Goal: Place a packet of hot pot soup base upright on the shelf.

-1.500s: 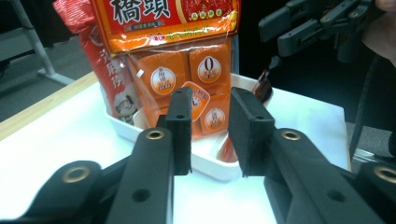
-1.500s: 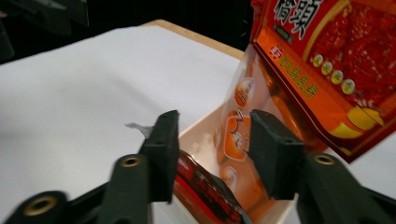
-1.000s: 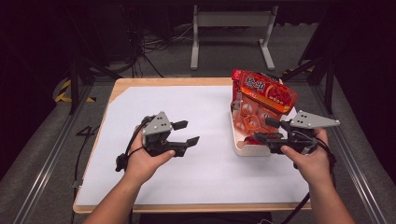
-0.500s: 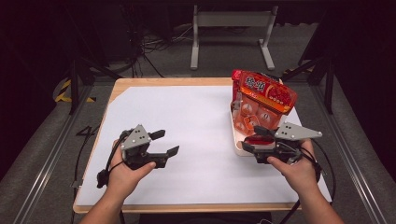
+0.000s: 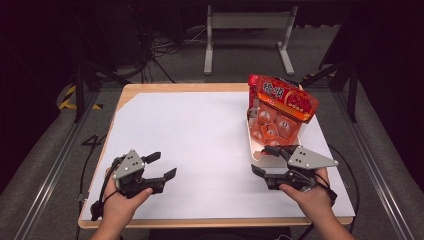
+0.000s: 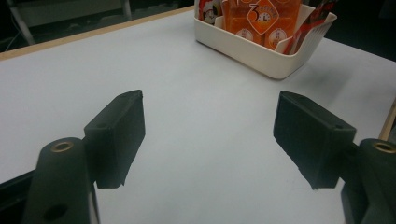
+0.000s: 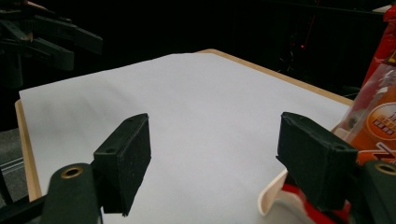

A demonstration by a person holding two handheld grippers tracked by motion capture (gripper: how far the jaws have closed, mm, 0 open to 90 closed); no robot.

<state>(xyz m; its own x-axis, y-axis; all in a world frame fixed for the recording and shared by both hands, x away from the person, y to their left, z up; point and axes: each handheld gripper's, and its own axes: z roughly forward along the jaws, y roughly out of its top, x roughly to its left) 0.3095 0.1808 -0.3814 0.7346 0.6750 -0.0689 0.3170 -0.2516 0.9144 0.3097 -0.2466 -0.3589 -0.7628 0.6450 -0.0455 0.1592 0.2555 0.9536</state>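
A white bin (image 5: 260,157) stands at the table's right side, packed with red and orange snack packets (image 5: 282,102). My right gripper (image 5: 266,160) is held open just in front of the bin's near end, jaws pointing left. My left gripper (image 5: 161,165) is held open over the white sheet near the front left edge, jaws pointing right. In the left gripper view the bin (image 6: 261,49) with its orange packets (image 6: 261,18) lies ahead beyond the jaws. In the right gripper view a packet (image 7: 378,116) shows at the right edge and the other gripper (image 7: 42,37) at the top left.
A white sheet (image 5: 200,140) covers the wooden table (image 5: 150,89). Behind the table stands a grey metal stand (image 5: 247,30) among cables on the floor. Rails run along both sides of the table.
Both hands have drawn back toward the table's front edge. The left gripper moved left and nearer; the right gripper slid down away from the bin. Both stayed open.
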